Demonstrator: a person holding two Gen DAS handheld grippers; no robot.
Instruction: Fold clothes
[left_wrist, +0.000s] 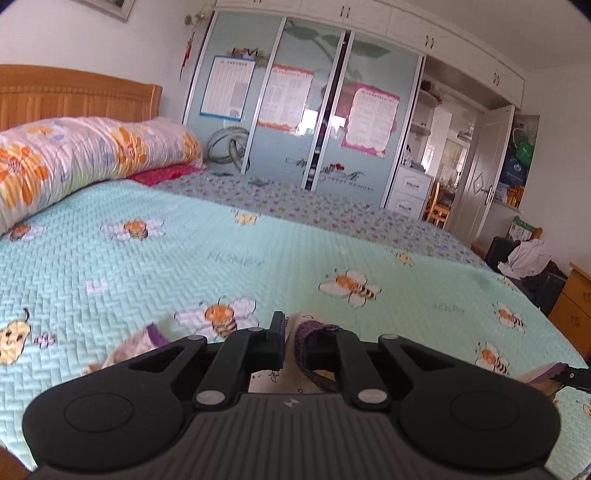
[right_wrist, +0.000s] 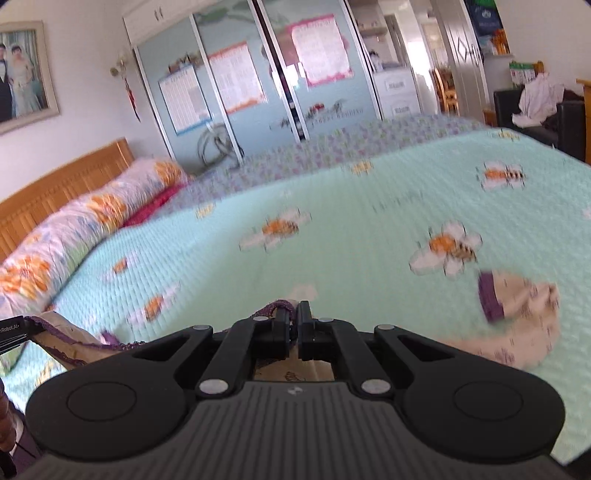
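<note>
Between my two grippers, the cream garment's purple hem (right_wrist: 275, 307) spans sideways: right gripper (right_wrist: 295, 325) nearly closed on it, left gripper (left_wrist: 308, 341) clamps its other end.

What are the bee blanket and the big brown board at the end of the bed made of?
The bee bedspread looks like soft, matte quilted cotton or a similar fabric: stitched zigzag ridges cover it. The headboard looks like varnished wood: warm orange-brown, slightly glossy, with carved vertical slats.
</note>
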